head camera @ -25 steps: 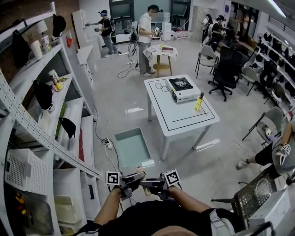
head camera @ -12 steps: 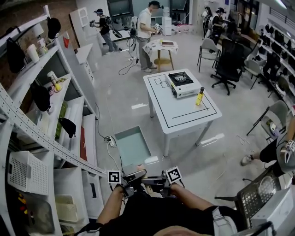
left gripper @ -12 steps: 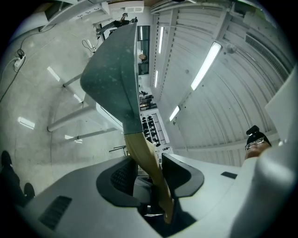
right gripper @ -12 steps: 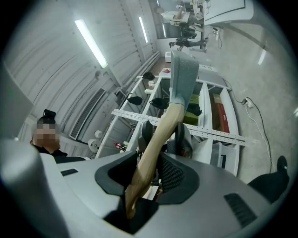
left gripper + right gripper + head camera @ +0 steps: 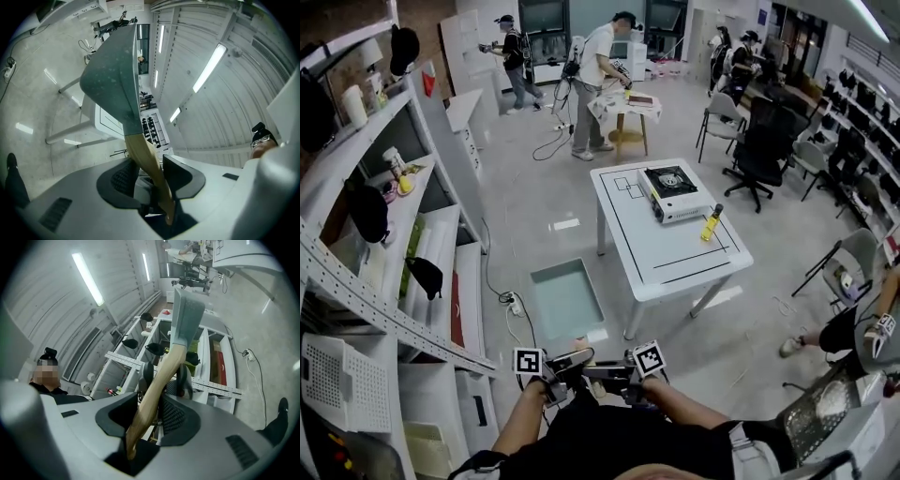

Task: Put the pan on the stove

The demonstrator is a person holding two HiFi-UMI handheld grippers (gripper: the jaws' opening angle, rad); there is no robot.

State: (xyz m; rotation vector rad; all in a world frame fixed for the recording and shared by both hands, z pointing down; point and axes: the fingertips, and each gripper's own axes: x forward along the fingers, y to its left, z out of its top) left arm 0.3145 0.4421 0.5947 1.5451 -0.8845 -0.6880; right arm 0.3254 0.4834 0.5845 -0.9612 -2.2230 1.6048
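Pan still held, stove slightly lower in head view

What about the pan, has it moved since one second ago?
Yes. The pan has advanced toward the white table, past the power strip.

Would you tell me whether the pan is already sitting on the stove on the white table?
No, the stove stands bare on the table, and the pan is held well short of it.

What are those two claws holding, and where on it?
The left gripper and right gripper both clamp the wooden handle of a teal pan.
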